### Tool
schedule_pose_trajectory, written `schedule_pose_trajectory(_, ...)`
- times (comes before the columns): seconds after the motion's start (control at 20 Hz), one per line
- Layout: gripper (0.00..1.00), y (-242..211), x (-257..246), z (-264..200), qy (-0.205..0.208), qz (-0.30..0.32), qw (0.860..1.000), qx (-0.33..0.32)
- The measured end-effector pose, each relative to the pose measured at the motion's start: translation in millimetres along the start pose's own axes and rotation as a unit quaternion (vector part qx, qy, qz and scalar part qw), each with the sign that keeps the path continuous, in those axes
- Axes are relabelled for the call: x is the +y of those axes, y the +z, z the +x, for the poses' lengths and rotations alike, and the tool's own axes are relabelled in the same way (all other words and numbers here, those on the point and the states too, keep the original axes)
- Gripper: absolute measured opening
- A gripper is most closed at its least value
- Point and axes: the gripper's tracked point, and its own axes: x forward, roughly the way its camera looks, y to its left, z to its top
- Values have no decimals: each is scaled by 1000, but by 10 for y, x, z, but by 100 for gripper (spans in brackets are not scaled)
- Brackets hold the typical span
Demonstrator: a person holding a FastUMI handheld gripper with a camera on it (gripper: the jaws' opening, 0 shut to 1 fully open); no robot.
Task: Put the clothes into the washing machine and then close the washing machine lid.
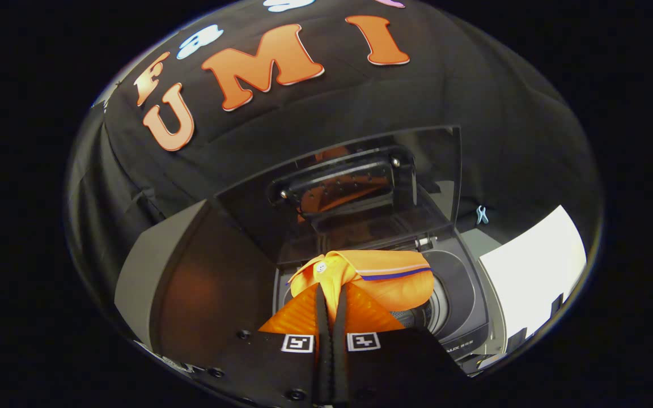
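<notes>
Pinching the orange shirt (386,277) between nearly closed fingers, the hand-held gripper (331,300) carries it above the open washer (462,300), lid (360,187) raised so the shirt can drop into the drum.

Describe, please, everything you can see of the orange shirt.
The shirt is an orange polo of soft knit fabric, with a folded collar edged by a dark stripe and a white button at its placket. It is bunched up, hanging just ahead of the gripper, whose fingers are shut on a fold of it. It sits over the washer opening, in front of the raised lid, which reflects it.
</notes>
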Motion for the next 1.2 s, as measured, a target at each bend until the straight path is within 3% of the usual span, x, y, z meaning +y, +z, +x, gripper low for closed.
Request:
schedule_pose_trajectory(0.5,8,-316,-324,736,-13,2,999,48)
schedule_pose_trajectory(1.0,8,-831,-705,1345,-61,-38,991,115)
schedule_pose_trajectory(1.2,8,-939,-702,1491,-55,-61,989,123)
